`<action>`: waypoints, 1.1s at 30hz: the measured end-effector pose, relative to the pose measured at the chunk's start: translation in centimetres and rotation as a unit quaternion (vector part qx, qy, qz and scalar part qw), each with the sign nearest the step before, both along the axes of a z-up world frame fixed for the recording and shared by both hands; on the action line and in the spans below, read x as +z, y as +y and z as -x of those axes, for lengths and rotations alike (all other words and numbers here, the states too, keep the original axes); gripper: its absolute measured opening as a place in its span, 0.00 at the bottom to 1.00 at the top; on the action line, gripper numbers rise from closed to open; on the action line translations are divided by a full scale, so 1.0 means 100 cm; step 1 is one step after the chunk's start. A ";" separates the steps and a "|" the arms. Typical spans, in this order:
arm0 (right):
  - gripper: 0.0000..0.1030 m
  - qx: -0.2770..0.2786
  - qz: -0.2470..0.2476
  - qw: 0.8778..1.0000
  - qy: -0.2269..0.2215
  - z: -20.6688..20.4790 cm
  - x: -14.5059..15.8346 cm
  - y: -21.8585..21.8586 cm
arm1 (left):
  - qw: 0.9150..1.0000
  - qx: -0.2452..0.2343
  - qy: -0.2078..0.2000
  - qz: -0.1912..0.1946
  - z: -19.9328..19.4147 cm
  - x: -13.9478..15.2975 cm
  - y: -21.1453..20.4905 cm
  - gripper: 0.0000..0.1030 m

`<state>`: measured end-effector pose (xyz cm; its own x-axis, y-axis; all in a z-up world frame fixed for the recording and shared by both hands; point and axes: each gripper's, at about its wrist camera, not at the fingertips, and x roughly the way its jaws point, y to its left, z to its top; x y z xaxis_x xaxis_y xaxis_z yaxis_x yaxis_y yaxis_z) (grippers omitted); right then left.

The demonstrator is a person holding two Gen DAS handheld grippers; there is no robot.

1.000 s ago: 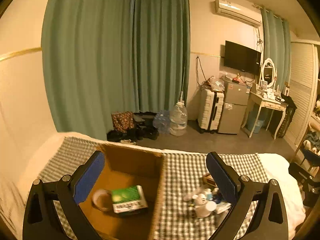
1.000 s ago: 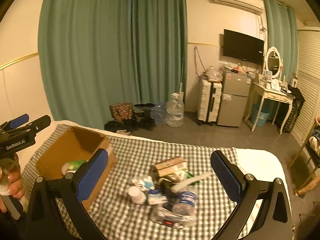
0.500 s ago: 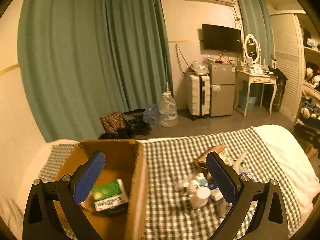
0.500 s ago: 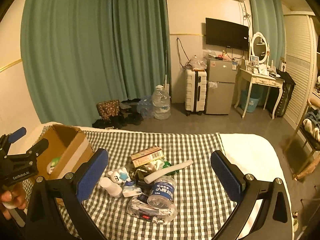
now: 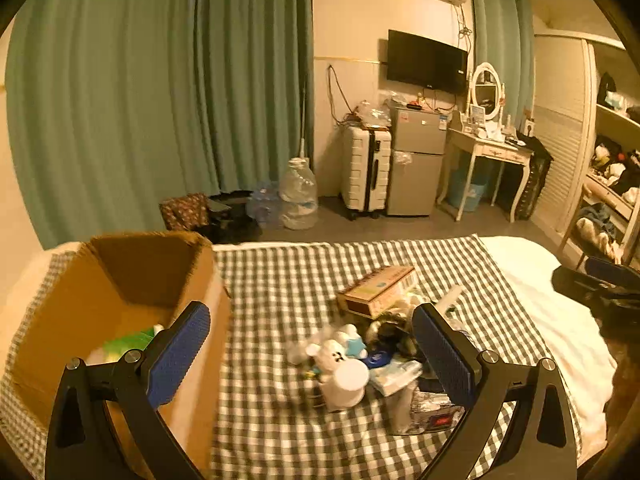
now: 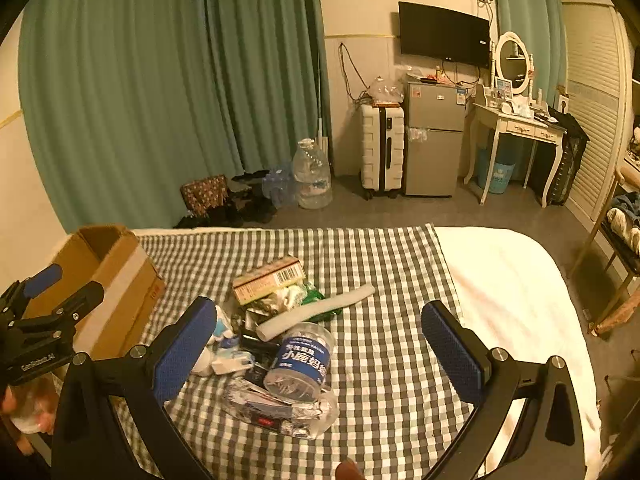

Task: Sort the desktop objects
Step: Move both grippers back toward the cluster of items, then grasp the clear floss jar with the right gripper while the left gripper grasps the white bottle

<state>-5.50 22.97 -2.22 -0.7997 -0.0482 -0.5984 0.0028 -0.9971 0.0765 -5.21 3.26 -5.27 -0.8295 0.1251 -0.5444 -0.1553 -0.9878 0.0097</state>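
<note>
A: Okay, left gripper (image 5: 310, 350) first — fingers spread wide, nothing between the blue pads (image 5: 178, 354). It hangs over the checked cloth (image 5: 280, 280), with the cardboard box (image 5: 120, 280) at its left pad.

B: Right gripper (image 6: 316, 344)?

A: Same, spread apart, holding nothing. It hovers above the pile, which sits mid-cloth, just right of the box.

B: Contents of the pile?

A: Right view: clear jar with blue label (image 6: 302, 362) lying on its side, resting on a crinkly silver packet (image 6: 280, 410). White foam tube (image 6: 316, 312) lies diagonally behind it, over a green wrapper (image 6: 316, 294). Tan carton with barcode (image 6: 270, 280) sits at the far side of the heap. Small white-and-blue bits by the left pad, too small to name.

B: Left view adds anything?

A: White bear figure (image 5: 330, 356) and a white cup-like lid (image 5: 346, 380) at the near edge, blurred. Same carton behind.

B: Inside the box?

A: Something green and white (image 5: 128, 342), partly hidden by the left finger. Can't tell more.

B: Person?

A: A hand (image 6: 28, 408) at the lower left edge of the right view, on the left gripper's handle. Left gripper itself shows there, beside the box.

B: Background?

A: Green curtains (image 6: 160, 92), water jug (image 6: 312, 176), white suitcase (image 6: 382, 150), small fridge (image 6: 434, 140), wall TV (image 6: 444, 34), vanity table (image 6: 516, 124).
</note>
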 end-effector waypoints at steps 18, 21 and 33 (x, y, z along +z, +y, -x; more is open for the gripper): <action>1.00 -0.001 -0.019 1.000 0.000 0.021 -0.076 -0.011 | 0.998 0.004 -0.026 0.055 0.019 -0.073 0.019 1.00; 1.00 0.015 -0.025 1.000 -0.005 0.024 -0.087 -0.017 | 0.998 0.008 -0.030 0.046 0.024 -0.080 0.016 1.00; 1.00 0.022 -0.019 0.998 -0.056 0.044 -0.121 -0.024 | 0.996 0.006 -0.079 0.031 0.040 -0.119 0.009 1.00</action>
<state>-9.93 20.61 -14.37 -0.7254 -0.0566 -0.6860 0.0397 -0.9984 0.0403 -9.19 4.19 -17.13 -0.7340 0.0773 -0.6747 -0.1477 -0.9879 0.0474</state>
